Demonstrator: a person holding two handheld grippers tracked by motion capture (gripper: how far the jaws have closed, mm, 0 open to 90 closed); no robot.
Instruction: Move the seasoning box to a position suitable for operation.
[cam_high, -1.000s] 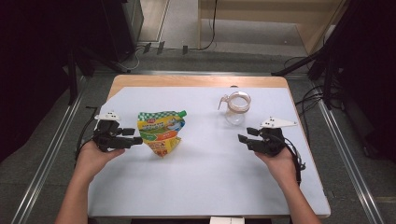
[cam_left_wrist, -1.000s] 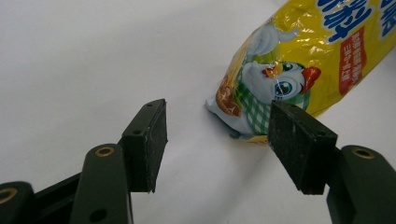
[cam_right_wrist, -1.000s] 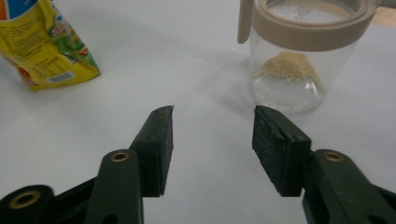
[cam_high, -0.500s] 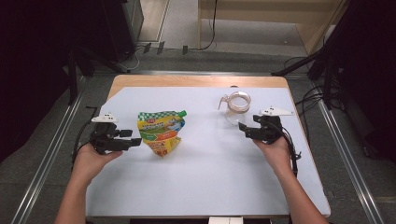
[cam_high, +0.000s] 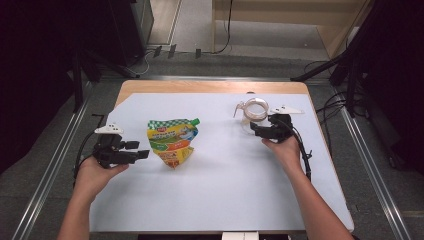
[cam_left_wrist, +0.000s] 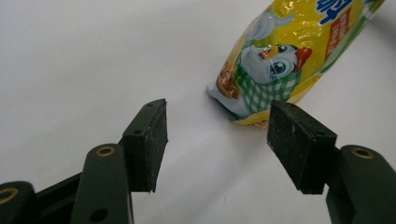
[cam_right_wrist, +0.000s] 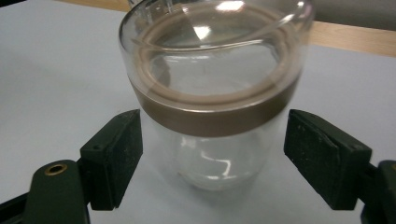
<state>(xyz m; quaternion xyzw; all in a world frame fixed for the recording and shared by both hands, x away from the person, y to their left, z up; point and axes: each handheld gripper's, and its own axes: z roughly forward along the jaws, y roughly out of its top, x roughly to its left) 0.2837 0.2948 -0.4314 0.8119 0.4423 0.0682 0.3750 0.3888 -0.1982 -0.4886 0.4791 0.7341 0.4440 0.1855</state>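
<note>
A yellow and green snack pouch (cam_high: 172, 142) with a cartoon bird lies on the white sheet (cam_high: 225, 200), left of centre. My left gripper (cam_high: 142, 154) stands open just left of it. In the left gripper view the pouch (cam_left_wrist: 285, 56) lies ahead to the right of the left gripper (cam_left_wrist: 217, 126), with nothing between the jaws. A clear glass jar (cam_high: 255, 111) with a brown band stands at the back right. My right gripper (cam_high: 254, 129) reaches it from the near side. Its jaws have just been opening. The jar (cam_right_wrist: 215, 116) stands between them, and the pads (cam_right_wrist: 116, 154) stay off the glass.
A strip of bare wooden tabletop (cam_high: 210, 86) runs along the far edge of the sheet. Metal rails (cam_high: 50, 165) flank the table on the floor. Cables and dark stands (cam_high: 345, 75) sit beyond the far corners. A black cable (cam_high: 304, 155) trails from the right gripper.
The right hand has moved forward and left up to the jar, and its jaws now straddle it. The left hand and the pouch have stayed put.
</note>
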